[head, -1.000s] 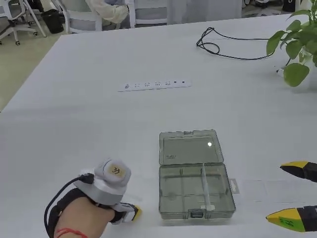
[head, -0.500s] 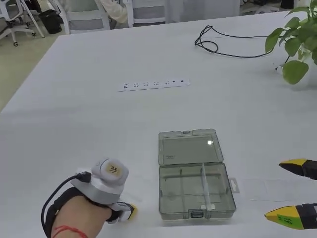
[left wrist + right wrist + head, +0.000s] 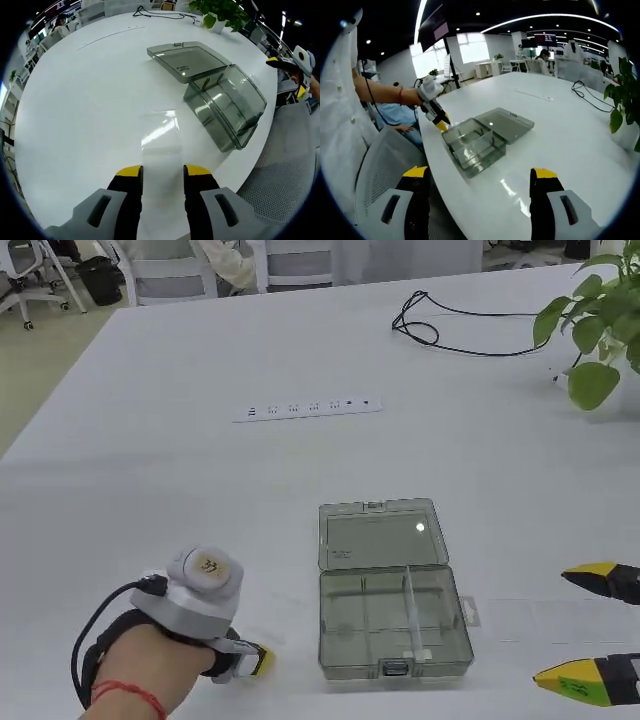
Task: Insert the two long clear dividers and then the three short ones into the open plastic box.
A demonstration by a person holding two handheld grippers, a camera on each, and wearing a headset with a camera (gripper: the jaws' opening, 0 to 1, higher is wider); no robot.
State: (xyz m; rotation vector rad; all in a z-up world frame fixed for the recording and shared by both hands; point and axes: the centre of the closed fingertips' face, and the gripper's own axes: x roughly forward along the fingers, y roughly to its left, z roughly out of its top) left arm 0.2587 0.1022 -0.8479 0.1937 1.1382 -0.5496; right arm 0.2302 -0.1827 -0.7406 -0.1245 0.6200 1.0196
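Clear plastic box open, lower centre of worktop.
Left tool slightly apart, right tool wide apart; left's round label unreadable.

Box clear glossy plastic; table smooth white

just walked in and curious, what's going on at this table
A person works two handheld grippers at a white table. The clear plastic box lies open with one long divider already standing in it. The left gripper, open, points at a clear divider lying flat on the table. The right gripper hangs wide open beside the box, holding nothing.
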